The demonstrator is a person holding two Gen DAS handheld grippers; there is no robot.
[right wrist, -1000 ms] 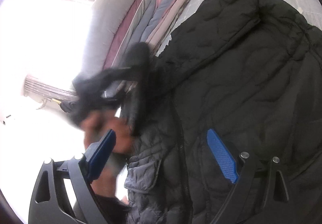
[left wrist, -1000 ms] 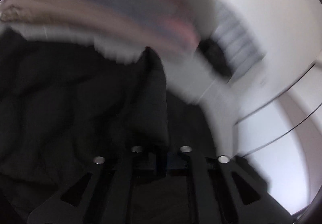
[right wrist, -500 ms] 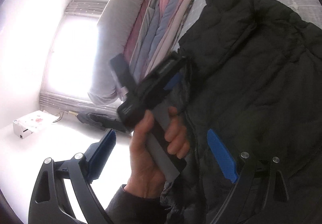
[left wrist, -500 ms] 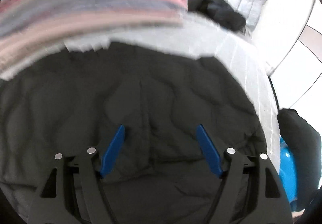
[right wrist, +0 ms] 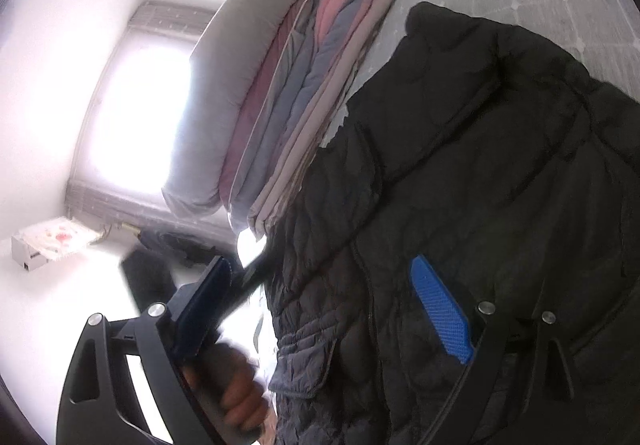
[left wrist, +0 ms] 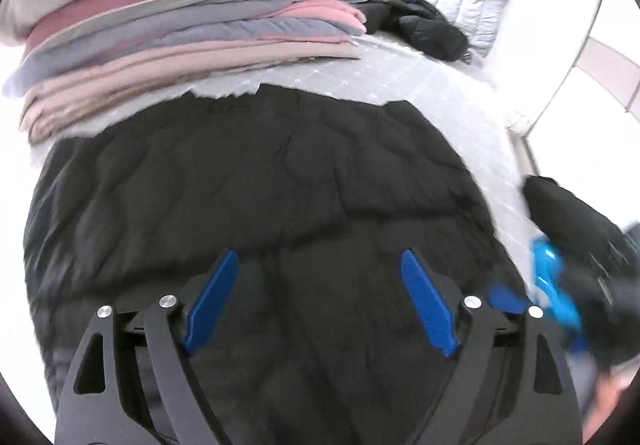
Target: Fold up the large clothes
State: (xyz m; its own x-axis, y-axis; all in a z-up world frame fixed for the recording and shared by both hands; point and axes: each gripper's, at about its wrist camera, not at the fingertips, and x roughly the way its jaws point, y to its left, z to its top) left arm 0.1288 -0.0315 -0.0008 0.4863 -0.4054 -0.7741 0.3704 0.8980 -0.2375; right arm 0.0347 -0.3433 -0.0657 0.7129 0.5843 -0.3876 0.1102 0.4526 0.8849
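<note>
two tools hover over the black puffer jacket beside the folded bedding stack; the left, just released, is opening empty, the right gapes empty; next fold pending.

The left gripper, clamped on a fold of the black quilted puffer jacket a second ago, has let go; its jaws are opening with nothing between them. It has pulled back, so the jacket now lies spread flat toward 12 o'clock. In the right wrist view, the hand holding it has dropped toward 7 o'clock.
</note>
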